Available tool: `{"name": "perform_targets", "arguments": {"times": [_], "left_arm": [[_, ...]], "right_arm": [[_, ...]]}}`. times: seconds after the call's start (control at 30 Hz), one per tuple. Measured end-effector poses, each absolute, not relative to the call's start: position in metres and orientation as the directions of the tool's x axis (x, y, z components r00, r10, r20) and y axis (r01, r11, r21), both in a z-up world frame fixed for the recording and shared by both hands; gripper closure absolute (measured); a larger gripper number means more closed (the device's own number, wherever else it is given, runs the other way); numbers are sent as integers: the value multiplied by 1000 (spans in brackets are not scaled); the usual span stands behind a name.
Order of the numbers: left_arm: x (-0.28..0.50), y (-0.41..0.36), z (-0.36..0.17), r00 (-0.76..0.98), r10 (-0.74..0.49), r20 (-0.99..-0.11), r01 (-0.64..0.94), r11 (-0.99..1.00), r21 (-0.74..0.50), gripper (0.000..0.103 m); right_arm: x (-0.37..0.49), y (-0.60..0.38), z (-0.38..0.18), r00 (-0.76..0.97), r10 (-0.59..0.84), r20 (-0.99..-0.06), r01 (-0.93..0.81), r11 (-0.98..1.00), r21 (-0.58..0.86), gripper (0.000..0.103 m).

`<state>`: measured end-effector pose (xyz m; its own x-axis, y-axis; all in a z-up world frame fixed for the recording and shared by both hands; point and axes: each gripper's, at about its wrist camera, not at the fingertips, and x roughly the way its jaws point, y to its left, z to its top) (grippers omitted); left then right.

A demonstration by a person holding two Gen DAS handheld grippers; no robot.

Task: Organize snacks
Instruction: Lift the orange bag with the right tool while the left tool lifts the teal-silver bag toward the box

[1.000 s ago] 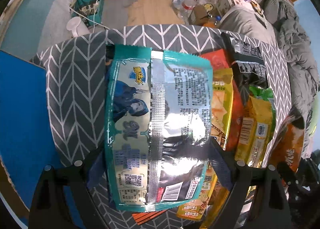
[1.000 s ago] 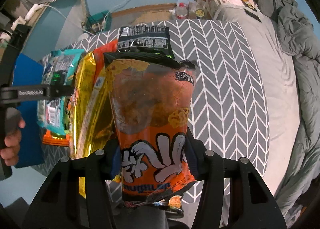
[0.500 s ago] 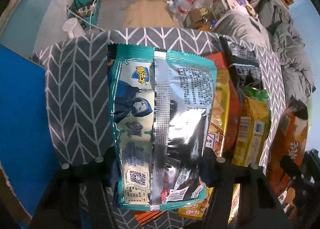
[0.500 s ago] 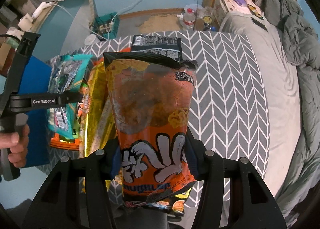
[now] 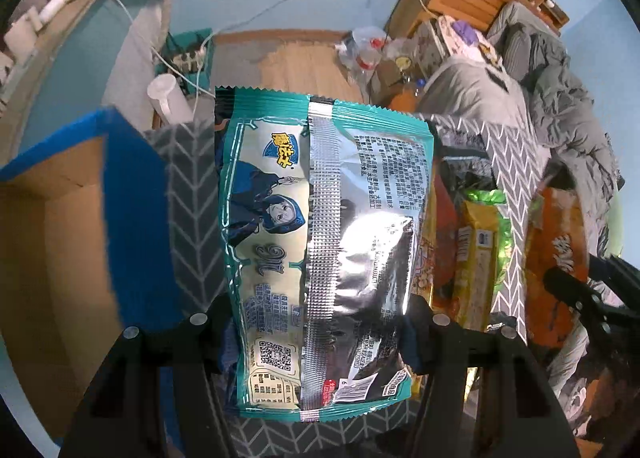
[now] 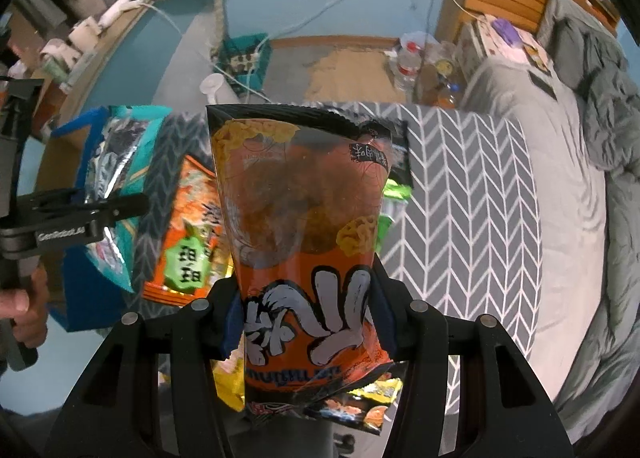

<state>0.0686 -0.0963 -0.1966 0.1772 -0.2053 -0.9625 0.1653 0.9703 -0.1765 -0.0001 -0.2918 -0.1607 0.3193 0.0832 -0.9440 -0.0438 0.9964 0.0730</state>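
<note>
Snacks are clamped in both jaws: the teal bag [image 5: 320,250] in the left gripper [image 5: 320,322], the orange bag [image 6: 304,242] in the right gripper [image 6: 308,322]. Slippery foil could be dropped before the blue box [image 5: 72,226] at nine o'clock is reached.

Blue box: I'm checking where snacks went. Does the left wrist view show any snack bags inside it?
No, the blue box shows only bare cardboard inside, while the teal bag is still in the left gripper.

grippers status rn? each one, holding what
Left gripper: closed on the teal snack bag.
Right gripper: closed on the orange snack bag.
</note>
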Motion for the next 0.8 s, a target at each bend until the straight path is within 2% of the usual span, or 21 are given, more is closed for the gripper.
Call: {"name": "perform_targets", "arguments": {"times": [0.33, 0.8], "left_arm": [[57, -53, -157, 238, -214, -947, 100, 976, -195, 40], [36, 8, -129, 313, -159, -936, -8, 985, -171, 40]], "right_arm": [[19, -250, -136, 341, 129, -931, -161, 984, 78, 51], [43, -169, -120, 340, 215, -916, -346, 934, 91, 51]]}}
